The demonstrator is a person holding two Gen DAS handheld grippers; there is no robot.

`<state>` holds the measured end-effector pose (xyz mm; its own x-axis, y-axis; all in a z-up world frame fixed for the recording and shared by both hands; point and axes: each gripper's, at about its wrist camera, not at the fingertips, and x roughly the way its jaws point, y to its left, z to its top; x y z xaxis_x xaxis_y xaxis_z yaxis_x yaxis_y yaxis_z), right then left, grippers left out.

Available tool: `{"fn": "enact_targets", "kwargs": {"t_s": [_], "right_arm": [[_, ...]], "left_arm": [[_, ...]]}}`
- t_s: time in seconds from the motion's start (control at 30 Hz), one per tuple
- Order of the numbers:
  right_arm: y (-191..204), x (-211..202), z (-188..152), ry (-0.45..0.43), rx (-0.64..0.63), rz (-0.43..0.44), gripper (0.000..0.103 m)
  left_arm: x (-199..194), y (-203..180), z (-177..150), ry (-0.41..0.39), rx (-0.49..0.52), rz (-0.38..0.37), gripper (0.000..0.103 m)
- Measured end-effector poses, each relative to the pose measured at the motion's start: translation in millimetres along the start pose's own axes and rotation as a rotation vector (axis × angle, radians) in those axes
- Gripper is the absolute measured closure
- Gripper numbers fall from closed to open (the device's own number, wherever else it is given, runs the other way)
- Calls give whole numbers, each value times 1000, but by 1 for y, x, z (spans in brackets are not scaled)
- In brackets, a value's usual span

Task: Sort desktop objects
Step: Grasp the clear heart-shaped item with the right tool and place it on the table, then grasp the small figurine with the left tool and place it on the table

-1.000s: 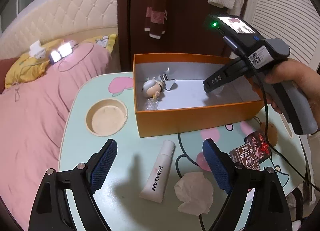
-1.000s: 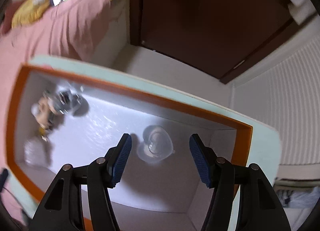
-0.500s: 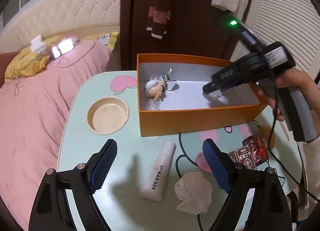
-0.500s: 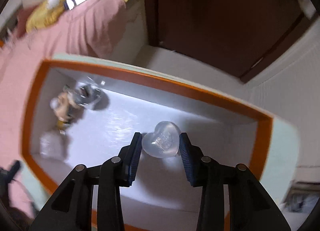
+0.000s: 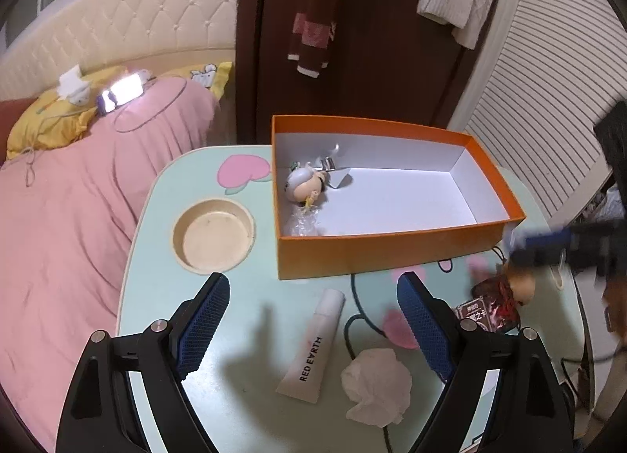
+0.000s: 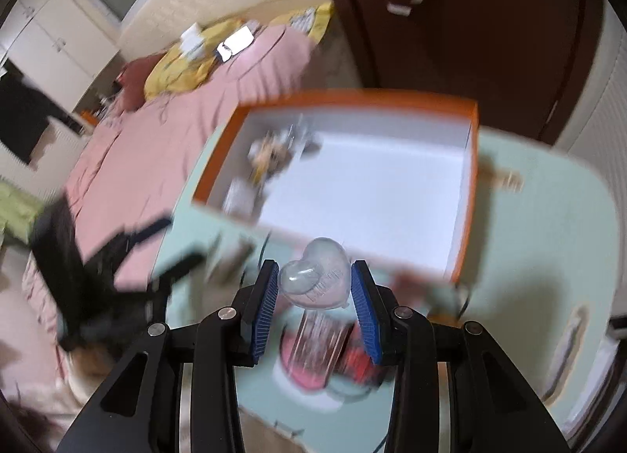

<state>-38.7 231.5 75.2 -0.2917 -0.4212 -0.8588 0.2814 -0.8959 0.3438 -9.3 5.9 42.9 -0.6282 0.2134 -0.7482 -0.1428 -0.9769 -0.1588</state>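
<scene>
Clutter across mint desk [image 5: 250, 406]: white tube [image 5: 313, 347] printed RED EARTH lying just in front of orange box [image 5: 384, 253], crumpled tissue [image 5: 378, 386] beside tube's lower end, dark card pack [image 5: 490, 310] to the right, round beige dish [image 5: 213, 233] left of box. Inside box, at its left end, small figurine [image 5: 303, 186], metal clip [image 5: 328, 163] and clear wrapper [image 5: 301, 223]; remaining floor of box bare white. Left hand-held gripper [image 5: 313, 331] spread wide above tube, gripping nothing. Right hand-held gripper [image 6: 315, 296] clamped on clear heart-shaped case [image 6: 315, 280], held above desk just outside near wall of box [image 6: 468, 194]; heavily blurred there, possibly over card pack. Pink bed [image 5: 78, 198] alongside desk, dark door [image 5: 372, 41] behind.
</scene>
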Motion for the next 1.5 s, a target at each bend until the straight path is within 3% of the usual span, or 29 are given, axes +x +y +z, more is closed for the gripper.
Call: {"fn": "enact_targets", "kwargs": {"t_s": [0.1,0.3,0.37,0.5,0.63,0.73,1.0,1.03,1.07,1.13,1.23,1.33,1.5], "right_arm": [[3,15,-18,12,0,-8,63],[4,28,-21,-43,-10,-154,63],[2,32,-21,-45,-5,-155,63],[-10,26,-19,-86,18,-92,61],[-16,10,-20,-155,34,-19,50],[-22,-4,-22,-216,55,8,49],[-39,-22,-25,-273,118,35,49],[-41,-23,-25,-273,126,39,49],[-43,-23,-25,-273,133,43,49],[-46,-23,-25,-272,141,44,49],[-46,-22,-25,-265,143,49,49],[-43,-22,-27,-261,135,55,49],[-40,-19,-28,-246,130,73,49]], "left_arm": [[1,-4,0,9,-5,-6,16],[-3,-6,-2,16,9,4,16],[-4,-6,-1,17,8,4,16],[-6,-7,3,17,15,1,16],[-9,-12,12,7,45,2,16],[-11,-19,27,0,82,-6,16],[12,-46,95,112,214,-64,16],[17,-49,104,117,237,-74,25],[24,-51,113,134,255,-68,47],[47,-54,126,208,272,-4,61],[79,-57,128,297,325,81,61],[99,-58,123,336,377,159,61],[114,-57,118,402,378,135,60]]}}
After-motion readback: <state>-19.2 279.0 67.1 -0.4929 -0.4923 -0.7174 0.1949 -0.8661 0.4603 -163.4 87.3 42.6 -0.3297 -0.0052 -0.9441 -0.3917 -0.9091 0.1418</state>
